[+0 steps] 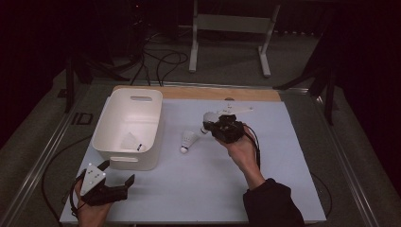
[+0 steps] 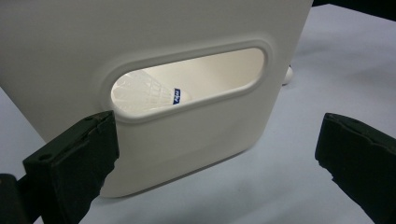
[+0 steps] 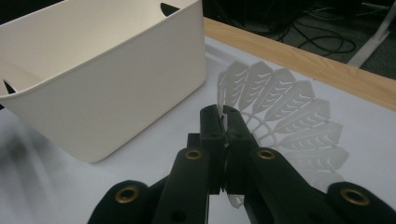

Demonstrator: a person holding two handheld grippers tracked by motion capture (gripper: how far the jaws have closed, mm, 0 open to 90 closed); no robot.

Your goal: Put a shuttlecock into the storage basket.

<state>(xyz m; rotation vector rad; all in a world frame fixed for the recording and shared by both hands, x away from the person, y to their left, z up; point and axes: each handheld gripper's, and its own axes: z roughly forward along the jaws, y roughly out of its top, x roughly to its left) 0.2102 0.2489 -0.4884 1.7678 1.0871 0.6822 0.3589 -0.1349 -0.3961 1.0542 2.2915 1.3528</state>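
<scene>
Beside bin [image 1: 127, 127], loose shuttlecock [image 1: 188, 141]

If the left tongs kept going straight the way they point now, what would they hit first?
Most likely the white bin: the open left tongs face its near wall just below the handle slot, though the exact gap is hard to judge.

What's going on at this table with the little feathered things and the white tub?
A person is working with a hand-held gripper in each hand. The right gripper is shut on the feather skirt of a shuttlecock, held just above the white sheet beside the white bin. Another shuttlecock lies on the sheet between them, and a third one already lies inside the bin. The left gripper rests open near the bin's near end, holding nothing.
</scene>
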